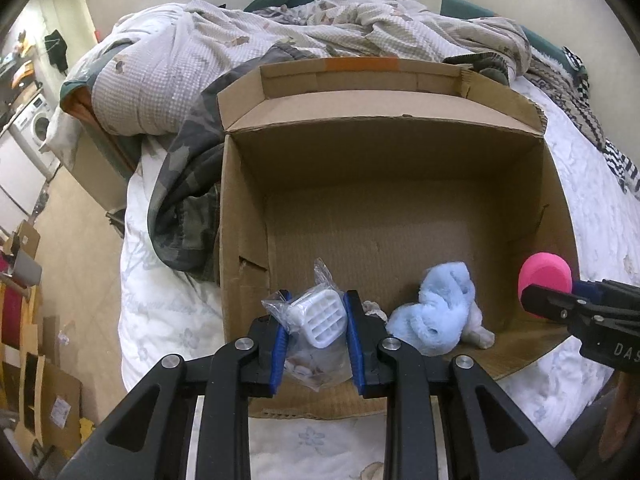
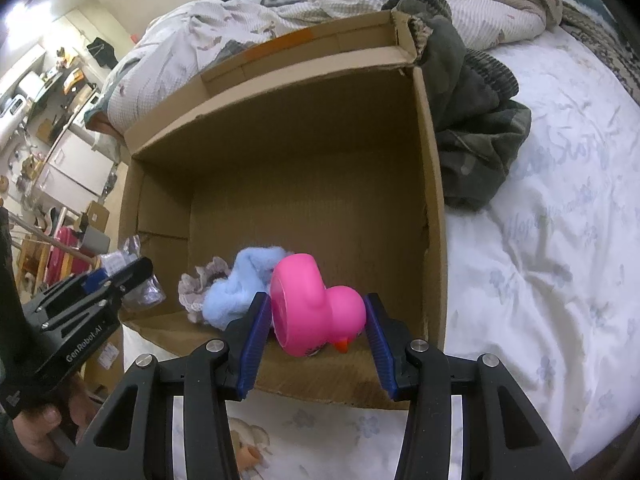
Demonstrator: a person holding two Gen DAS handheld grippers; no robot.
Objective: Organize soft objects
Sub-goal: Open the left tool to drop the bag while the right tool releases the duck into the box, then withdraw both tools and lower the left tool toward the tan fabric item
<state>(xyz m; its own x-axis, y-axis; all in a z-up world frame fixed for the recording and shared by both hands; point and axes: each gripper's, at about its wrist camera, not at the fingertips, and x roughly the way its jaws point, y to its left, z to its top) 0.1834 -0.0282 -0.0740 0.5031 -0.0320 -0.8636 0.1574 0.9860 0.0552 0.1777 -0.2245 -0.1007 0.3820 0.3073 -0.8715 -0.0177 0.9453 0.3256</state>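
Note:
An open cardboard box (image 1: 384, 184) lies on the bed. My left gripper (image 1: 316, 312) is shut on a clear plastic bag with a white ribbed object (image 1: 320, 318), held over the box's near left corner. A fluffy light blue cloth (image 1: 436, 312) and a lacy grey scrap (image 2: 200, 286) lie on the box floor. My right gripper (image 2: 316, 320) is shut on a pink rubber duck (image 2: 312, 306), held over the box's near edge (image 2: 320, 392); the duck also shows in the left wrist view (image 1: 544, 276). The left gripper shows in the right wrist view (image 2: 132, 276).
The box (image 2: 288, 152) sits on a white flowered bedsheet (image 2: 540, 260). A camouflage garment (image 1: 184, 208) lies against the box's side. A crumpled waffle blanket (image 1: 280, 36) fills the far bed. Floor clutter and a washing machine (image 1: 36, 128) are at left.

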